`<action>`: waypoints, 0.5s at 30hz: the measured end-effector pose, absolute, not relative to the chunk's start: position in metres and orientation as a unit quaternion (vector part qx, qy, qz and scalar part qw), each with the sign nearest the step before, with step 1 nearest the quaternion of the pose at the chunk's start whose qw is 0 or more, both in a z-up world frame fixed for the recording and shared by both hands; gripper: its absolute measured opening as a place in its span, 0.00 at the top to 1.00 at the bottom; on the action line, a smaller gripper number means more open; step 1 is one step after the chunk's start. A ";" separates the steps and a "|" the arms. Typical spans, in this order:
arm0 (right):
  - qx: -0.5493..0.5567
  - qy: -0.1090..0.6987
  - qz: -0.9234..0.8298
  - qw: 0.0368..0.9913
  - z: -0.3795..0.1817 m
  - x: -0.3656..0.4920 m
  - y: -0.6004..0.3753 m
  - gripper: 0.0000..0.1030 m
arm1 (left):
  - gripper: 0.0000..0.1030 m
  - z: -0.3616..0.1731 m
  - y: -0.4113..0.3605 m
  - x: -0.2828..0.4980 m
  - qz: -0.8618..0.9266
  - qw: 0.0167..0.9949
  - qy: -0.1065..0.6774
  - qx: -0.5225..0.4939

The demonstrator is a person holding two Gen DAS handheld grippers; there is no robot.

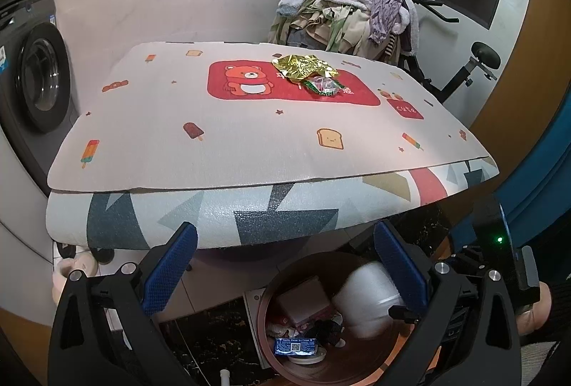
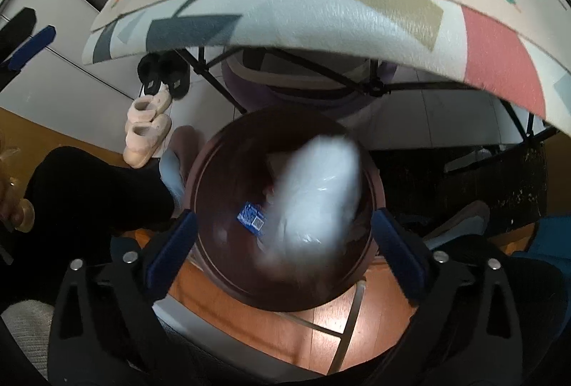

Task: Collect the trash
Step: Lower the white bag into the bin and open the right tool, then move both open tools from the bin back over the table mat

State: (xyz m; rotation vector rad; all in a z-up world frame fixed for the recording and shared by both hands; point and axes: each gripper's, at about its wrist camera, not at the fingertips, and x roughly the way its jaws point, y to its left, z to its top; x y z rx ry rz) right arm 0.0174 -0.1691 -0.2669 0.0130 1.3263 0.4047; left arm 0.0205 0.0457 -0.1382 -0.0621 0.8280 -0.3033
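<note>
Brown bin under 1 blurred white bag.

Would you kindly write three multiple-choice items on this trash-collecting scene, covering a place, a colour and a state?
1. Where is the gold wrapper?
A. on the bear mat
B. in the bin
C. on the floor

2. What colour are the tongs' pads?
A. red
B. blue
C. white

3. How do the right tongs stand?
A. shut on a bag
B. shut, empty
C. open

Answers:
1 A: gold wrapper lies on the bear mat.
2 B: blue pads.
3 C: right tongs gape above the bin, the blurred white plastic bag free of them.
</note>
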 end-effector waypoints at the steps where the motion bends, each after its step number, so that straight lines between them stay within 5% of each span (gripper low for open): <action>1: 0.005 0.609 0.186 0.771 -0.266 0.018 -0.169 0.06 | 0.06 -0.139 0.045 0.020 -0.146 0.904 0.401 -0.030; 15: 0.028 0.512 0.181 0.839 -0.213 0.045 -0.206 0.06 | 0.06 -0.141 0.052 0.028 -0.143 0.905 0.400 -0.036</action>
